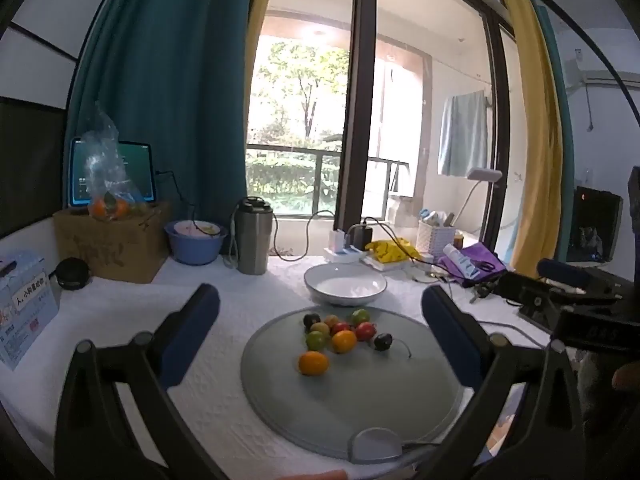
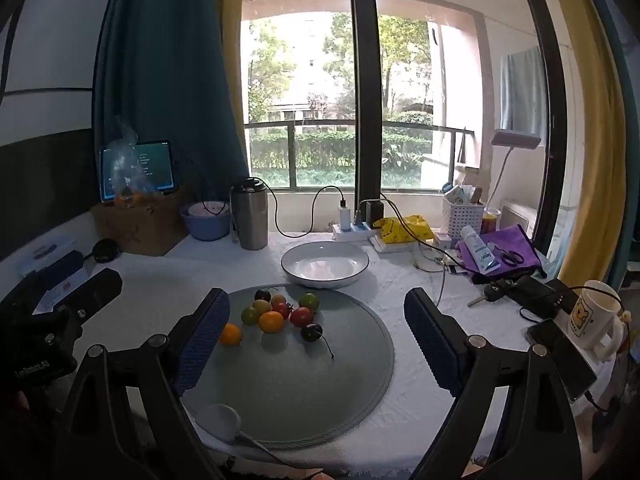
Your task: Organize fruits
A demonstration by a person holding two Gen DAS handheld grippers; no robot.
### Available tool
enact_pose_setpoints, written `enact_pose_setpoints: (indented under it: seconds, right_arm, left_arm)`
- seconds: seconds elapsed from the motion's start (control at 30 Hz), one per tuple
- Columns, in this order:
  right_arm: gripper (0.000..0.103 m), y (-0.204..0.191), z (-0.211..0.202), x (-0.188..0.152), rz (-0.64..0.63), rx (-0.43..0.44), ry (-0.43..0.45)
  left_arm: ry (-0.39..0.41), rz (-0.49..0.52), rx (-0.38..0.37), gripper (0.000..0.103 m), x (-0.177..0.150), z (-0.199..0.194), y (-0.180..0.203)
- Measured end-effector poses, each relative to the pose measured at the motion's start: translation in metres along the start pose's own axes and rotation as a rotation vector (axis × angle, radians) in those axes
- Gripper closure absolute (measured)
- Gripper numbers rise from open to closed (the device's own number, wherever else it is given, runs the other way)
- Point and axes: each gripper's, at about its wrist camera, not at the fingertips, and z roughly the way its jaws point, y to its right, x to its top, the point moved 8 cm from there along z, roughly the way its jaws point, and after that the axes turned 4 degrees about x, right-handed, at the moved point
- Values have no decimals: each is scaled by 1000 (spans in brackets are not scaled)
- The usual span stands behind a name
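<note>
2 grippers (image 1: pixel 320 332) (image 2: pixel 316 336) spread, empty — fruits (image 2: pixel 280 314) heaped on mat (image 2: pixel 320 392) | bowl (image 2: pixel 324 266) waiting behind — we judge sorting unstarted

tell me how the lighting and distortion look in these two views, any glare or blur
Left wrist view: the window is blown out and the tabletop dimmer; the fisheye bends the teal curtain. Right wrist view: exposure is more even, the trees outside readable, with a soft sheen in the white bowl; edges curve strongly. The small fruits are slightly soft in both.

Chinese characters "人,小" on the blue box (image 1: pixel 24 312).
</note>
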Motion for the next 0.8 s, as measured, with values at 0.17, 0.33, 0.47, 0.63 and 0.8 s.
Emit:
enact_pose_setpoints:
  seconds: [0.17,0.33,0.47,0.63,0.8]
  right_arm:
    - [12,0,0,0,-8,1,2]
    - [12,-3,-3,3,-5,3,7]
    - [12,-2,-8,6,-8,1,15]
    - [12,-3,-7,5,-8,2,13]
    - [12,-2,-6,5,-6,1,12]
  left_arm:
    - [13,1,-1,1,3,-3,-2]
    - [15,3,-3,1,5,-5,-2]
    - [19,3,-2,1,5,-5,-1]
    - [23,4,-5,1,7,-5,-1]
    - [23,4,-6,1,7,-6,-1]
